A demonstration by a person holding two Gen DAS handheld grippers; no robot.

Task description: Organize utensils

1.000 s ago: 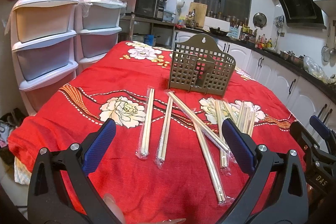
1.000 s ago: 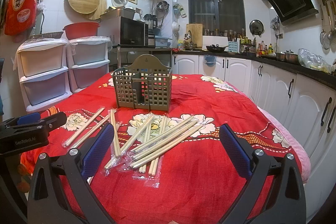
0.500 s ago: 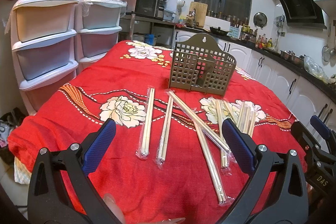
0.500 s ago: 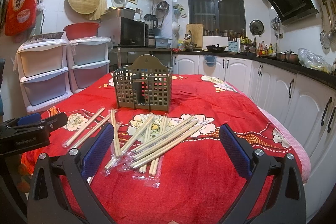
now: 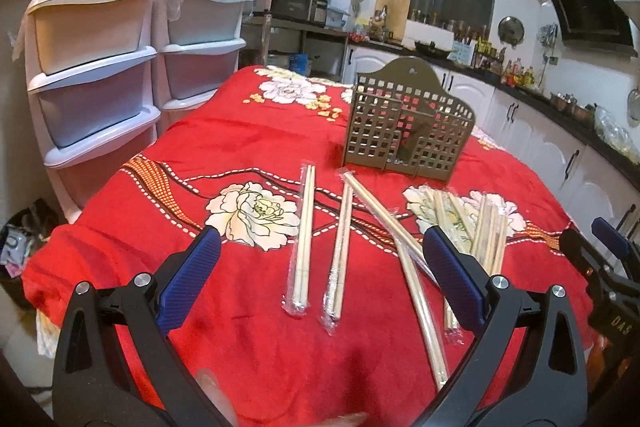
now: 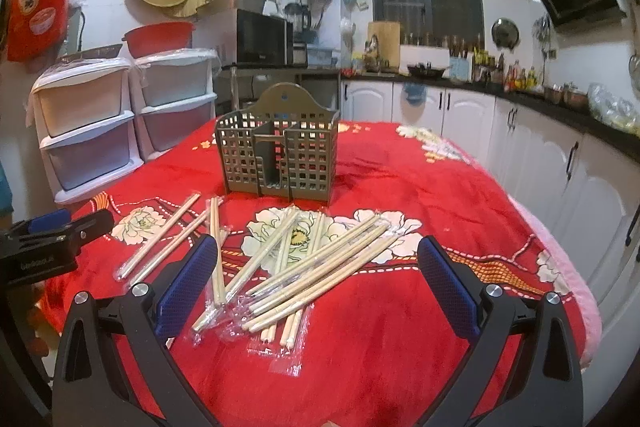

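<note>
Opening step: wrapped chopsticks (image 6: pixel 304 267) are scattered near the slotted holder (image 6: pixel 280 155), both grippers' fingers (image 5: pixel 192 279) (image 6: pixel 188 279) held wide and empty, one pair to be pinched next.

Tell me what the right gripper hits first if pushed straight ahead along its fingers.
Probably the heap of wrapped chopsticks lying between the open right gripper and the brown utensil holder; depth is uncertain, so it might pass above them and reach the holder.
</note>
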